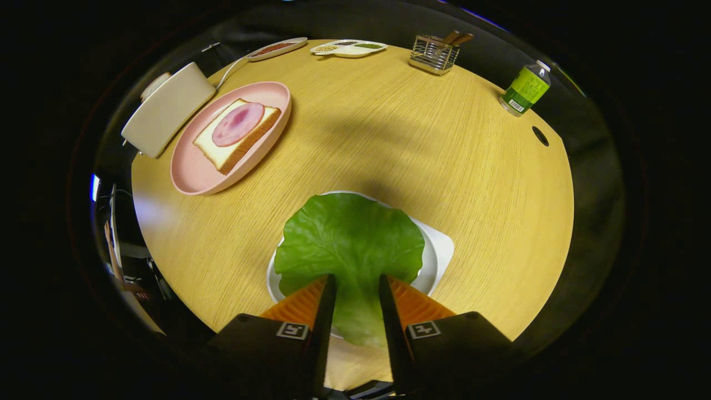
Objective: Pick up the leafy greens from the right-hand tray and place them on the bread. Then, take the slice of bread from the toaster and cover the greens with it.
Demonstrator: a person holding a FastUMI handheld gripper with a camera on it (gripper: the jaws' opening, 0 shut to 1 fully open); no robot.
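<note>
A round wooden table (389,139) is occupied by a pink plate (191,172), white tray (439,250), toaster (166,108), bottle (525,89), wire caddy (435,54), and two dishes (349,49) at the far edge.

Gripper (355,280) fingers parted, straddling stem end of leafy greens (350,244) on white tray (439,250). Beyond greens, to the left: pink plate (191,178) bearing bread (219,150) topped with ham (238,123); toaster (166,108) just beside it.

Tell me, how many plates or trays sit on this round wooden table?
4: a white tray under the green lettuce leaf, a pink plate holding bread, and two far dishes, one oval, one divided.
</note>
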